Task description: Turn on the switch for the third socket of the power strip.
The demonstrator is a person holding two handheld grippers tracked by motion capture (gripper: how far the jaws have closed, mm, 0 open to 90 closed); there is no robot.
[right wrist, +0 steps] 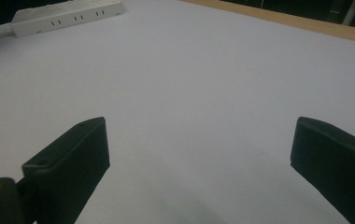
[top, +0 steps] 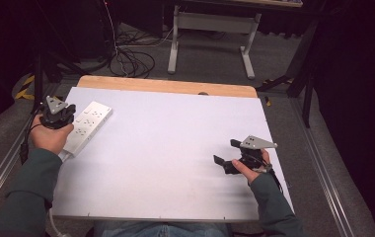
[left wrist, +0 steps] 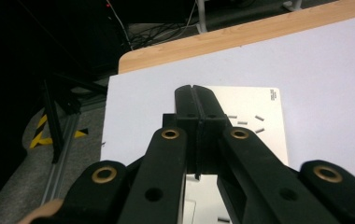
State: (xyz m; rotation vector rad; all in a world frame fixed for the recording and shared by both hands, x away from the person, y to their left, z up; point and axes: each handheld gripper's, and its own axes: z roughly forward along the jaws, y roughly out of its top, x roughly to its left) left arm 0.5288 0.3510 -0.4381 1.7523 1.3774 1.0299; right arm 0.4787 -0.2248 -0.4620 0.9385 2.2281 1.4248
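White power strip [top: 87, 127] laid at table's [top: 175, 148] left edge, L gripper [left wrist: 195, 95] held over it w/ jaws pressed together, R gripper [top: 223, 154] near right edge, jaws spread wide.

power strip [left wrist: 255, 116] near end hidden behind left claw [left wrist: 195, 88], its cord [top: 53, 224] cut by bottom edge in high view, socket markings too small to read, right claw [right wrist: 199, 154] tips cut off

White power strip on a pale lilac-white worktop, with black grippers.

The worktop [top: 175, 148] is pale lilac-white with a light wood far edge. The power strip [top: 88, 127] is white with dark slot marks. Both grippers, left [top: 57, 114] and right [top: 226, 158], are black with grey top plates. Sleeves [top: 27, 197] are dark green; the floor [top: 323, 148] is grey carpet.
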